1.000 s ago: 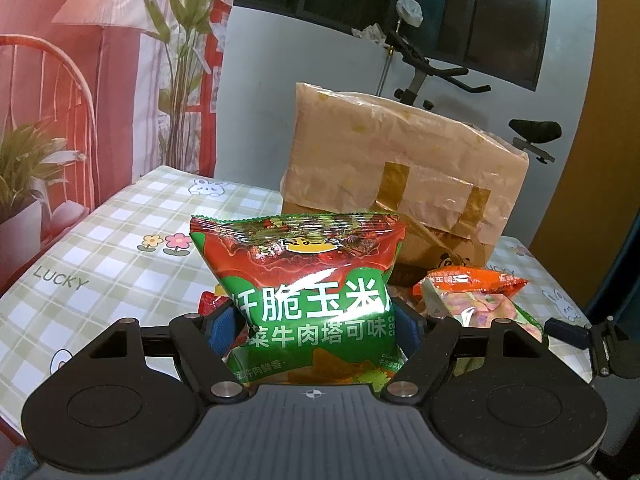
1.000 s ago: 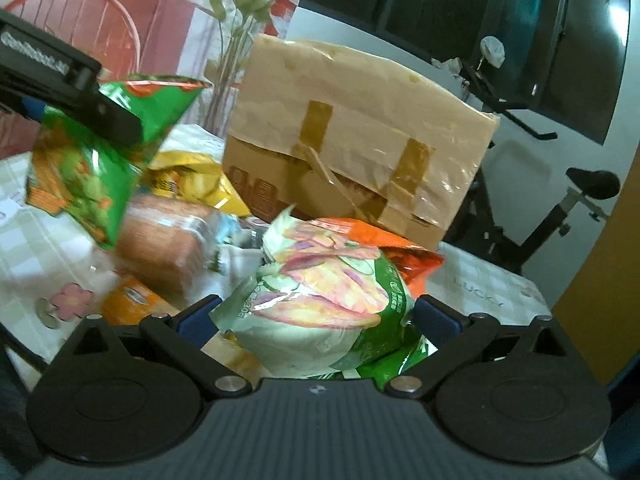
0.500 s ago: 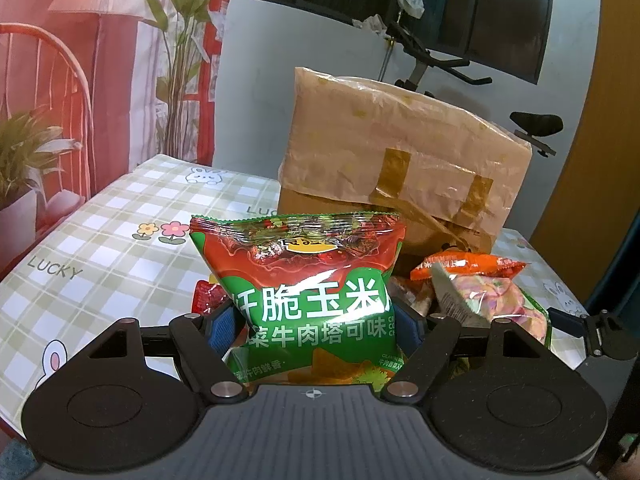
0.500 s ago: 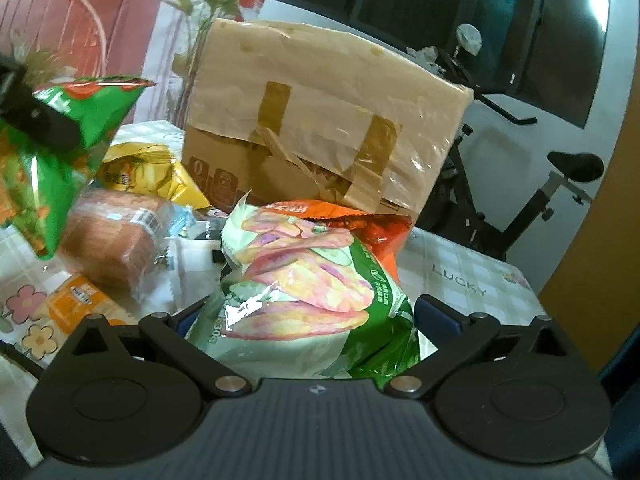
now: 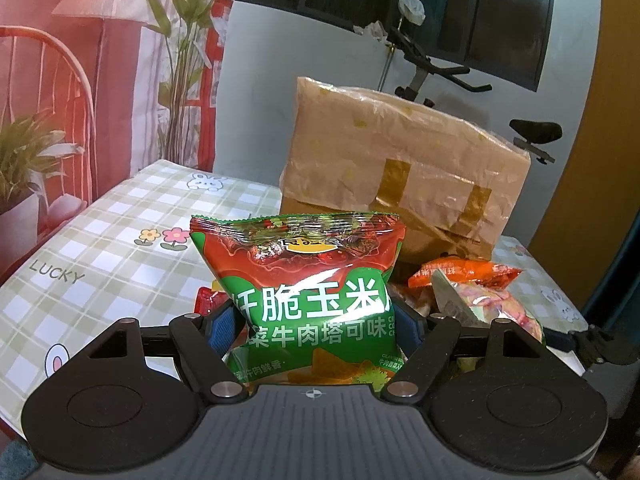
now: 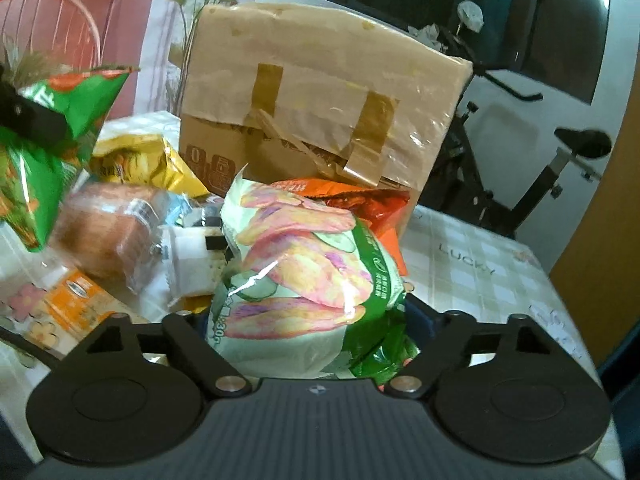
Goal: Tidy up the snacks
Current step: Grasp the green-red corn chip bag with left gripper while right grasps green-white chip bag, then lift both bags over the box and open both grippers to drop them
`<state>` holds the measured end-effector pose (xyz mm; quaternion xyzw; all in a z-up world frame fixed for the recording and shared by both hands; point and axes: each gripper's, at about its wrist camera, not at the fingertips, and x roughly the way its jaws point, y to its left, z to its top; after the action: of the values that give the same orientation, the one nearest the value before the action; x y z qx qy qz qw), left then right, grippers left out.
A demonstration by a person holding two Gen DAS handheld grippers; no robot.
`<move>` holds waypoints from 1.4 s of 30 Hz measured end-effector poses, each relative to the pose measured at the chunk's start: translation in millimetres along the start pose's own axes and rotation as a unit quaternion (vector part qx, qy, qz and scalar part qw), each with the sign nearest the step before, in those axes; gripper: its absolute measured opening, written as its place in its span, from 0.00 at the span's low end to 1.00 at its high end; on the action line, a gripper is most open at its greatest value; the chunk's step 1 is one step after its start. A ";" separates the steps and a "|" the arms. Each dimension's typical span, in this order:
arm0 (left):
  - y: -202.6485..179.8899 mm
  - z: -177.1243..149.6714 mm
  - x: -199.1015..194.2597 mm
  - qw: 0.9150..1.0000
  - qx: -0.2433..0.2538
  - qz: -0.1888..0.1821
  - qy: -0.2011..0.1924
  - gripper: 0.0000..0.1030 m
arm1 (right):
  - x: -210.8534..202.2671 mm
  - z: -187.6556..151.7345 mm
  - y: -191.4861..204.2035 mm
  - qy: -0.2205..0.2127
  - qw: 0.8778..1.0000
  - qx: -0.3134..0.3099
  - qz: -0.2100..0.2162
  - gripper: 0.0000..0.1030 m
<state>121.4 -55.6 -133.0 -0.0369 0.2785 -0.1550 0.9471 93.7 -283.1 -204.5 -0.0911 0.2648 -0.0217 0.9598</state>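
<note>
Left gripper (image 5: 316, 326): clamped on a puffy red-and-green corn-chip bag with white Chinese lettering (image 5: 308, 292) — blue pads press both its sides, and the bag stands upright, lifted off the table.
Right gripper (image 6: 308, 320): jaws closing, with a pale green crisp bag printed with pink chips and cucumber slices (image 6: 304, 280) between them; it bulges against both fingers, pinched at its lower part.
Snack pile: behind the pale green bag lies an orange foil packet (image 6: 360, 204); to its left, a wrapped brown bread loaf (image 6: 108, 236), a crumpled yellow foil bag (image 6: 140, 168) and a flat orange sachet (image 6: 76, 304).
Box: a taped brown cardboard box under clear film (image 6: 320, 92) stands just behind the pile.
Table: green-and-white checked cloth with flowers and rabbits (image 5: 120, 240) — it carries everything.
Background: a black exercise bike (image 6: 540, 176) beyond the table.
</note>
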 end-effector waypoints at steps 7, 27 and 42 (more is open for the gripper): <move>1.2 2.8 -11.9 1.000 -0.005 -0.005 -0.013 0.76 | -25.6 8.5 -13.2 0.006 0.998 0.041 0.039 0.79; 9.4 48.2 -48.7 0.997 0.014 -0.009 -0.074 0.76 | -92.6 65.8 -39.8 -0.074 0.983 0.128 0.108 0.79; 11.4 76.0 -30.7 0.996 0.016 -0.018 -0.081 0.76 | -84.9 108.7 -83.5 -0.110 0.960 0.214 0.142 0.79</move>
<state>141.0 -36.3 -54.9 -0.0395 0.1973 -0.1730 0.9642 77.1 -339.7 -54.4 0.1535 0.1565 0.0693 0.9732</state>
